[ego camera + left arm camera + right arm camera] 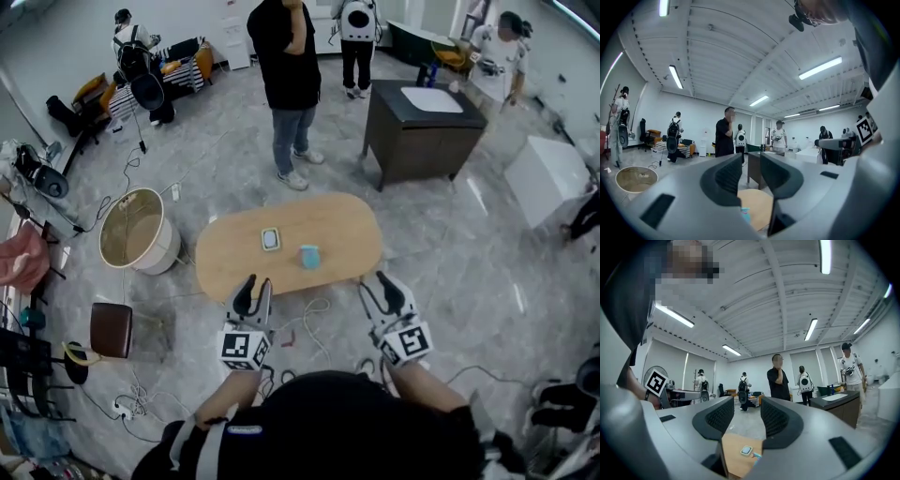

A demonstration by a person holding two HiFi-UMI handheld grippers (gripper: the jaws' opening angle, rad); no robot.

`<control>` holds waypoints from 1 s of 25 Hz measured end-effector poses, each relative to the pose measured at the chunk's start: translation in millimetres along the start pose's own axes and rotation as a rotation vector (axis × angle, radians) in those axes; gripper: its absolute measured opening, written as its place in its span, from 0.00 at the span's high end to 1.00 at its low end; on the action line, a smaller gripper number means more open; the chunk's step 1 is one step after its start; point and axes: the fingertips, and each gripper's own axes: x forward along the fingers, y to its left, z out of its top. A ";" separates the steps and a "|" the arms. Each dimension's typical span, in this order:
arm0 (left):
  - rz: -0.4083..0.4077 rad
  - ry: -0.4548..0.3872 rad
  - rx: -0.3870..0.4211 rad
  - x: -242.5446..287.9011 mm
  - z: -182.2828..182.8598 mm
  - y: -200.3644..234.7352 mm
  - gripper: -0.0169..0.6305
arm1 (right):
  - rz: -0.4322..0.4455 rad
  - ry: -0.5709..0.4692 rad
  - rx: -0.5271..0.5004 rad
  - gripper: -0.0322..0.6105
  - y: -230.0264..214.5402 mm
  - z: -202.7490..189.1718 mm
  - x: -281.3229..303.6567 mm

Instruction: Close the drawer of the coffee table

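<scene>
The oval coffee table (328, 230) sits at the middle of the head view, and its drawer cannot be made out from above. On its top stand a blue cup (308, 255) and, just at its 10 o'clock, a small white square box (271, 239). The left gripper (256, 286) hangs at the table's 7 o'clock, jaws narrowly apart and empty. The right gripper (378, 281) hangs at 5 o'clock, jaws wider and also empty. A person in black (286, 66) stands at 12 o'clock and a dark cabinet (412, 141) at 1 o'clock.

Bright ceiling-strip light (820, 68), fisheye-warped edges
</scene>
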 end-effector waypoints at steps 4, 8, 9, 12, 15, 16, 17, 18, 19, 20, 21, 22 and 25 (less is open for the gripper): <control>-0.006 -0.011 -0.006 -18.1 21.6 25.5 0.79 | -0.001 -0.008 0.034 0.68 23.8 17.4 20.0; 0.008 -0.018 0.008 -32.9 42.1 36.5 0.83 | 0.070 -0.037 0.016 0.76 40.3 45.4 31.9; 0.014 -0.023 0.007 -33.4 45.9 38.9 0.88 | 0.086 -0.045 0.011 0.79 40.5 50.3 35.1; 0.032 -0.025 -0.002 -31.5 51.9 42.3 0.93 | 0.126 -0.055 0.029 0.87 40.1 59.2 41.5; 0.030 -0.018 0.036 -27.3 57.3 39.9 0.94 | 0.158 -0.046 0.002 0.91 42.5 60.3 45.2; 0.030 -0.016 0.039 -26.4 59.2 39.7 0.94 | 0.163 -0.038 -0.007 0.91 42.1 59.2 46.4; 0.032 -0.015 0.038 -25.7 61.0 39.9 0.95 | 0.164 -0.030 -0.013 0.92 40.7 57.6 47.6; 0.034 -0.016 0.038 -24.7 62.7 40.0 0.95 | 0.163 -0.023 -0.017 0.93 38.6 56.2 49.3; 0.034 -0.016 0.039 -23.5 64.0 39.8 0.95 | 0.161 -0.017 -0.019 0.93 36.9 55.6 51.3; 0.033 -0.016 0.040 -22.3 64.8 39.2 0.95 | 0.161 -0.012 -0.020 0.93 35.8 55.7 53.6; 0.031 -0.014 0.042 -21.1 64.6 38.3 0.95 | 0.163 -0.008 -0.022 0.93 35.5 56.4 55.8; 0.030 -0.010 0.045 -19.8 63.5 37.6 0.95 | 0.165 -0.005 -0.030 0.94 35.3 56.9 57.9; 0.028 -0.001 0.052 -15.8 58.0 37.1 0.95 | 0.163 0.010 -0.056 0.94 31.5 53.4 63.9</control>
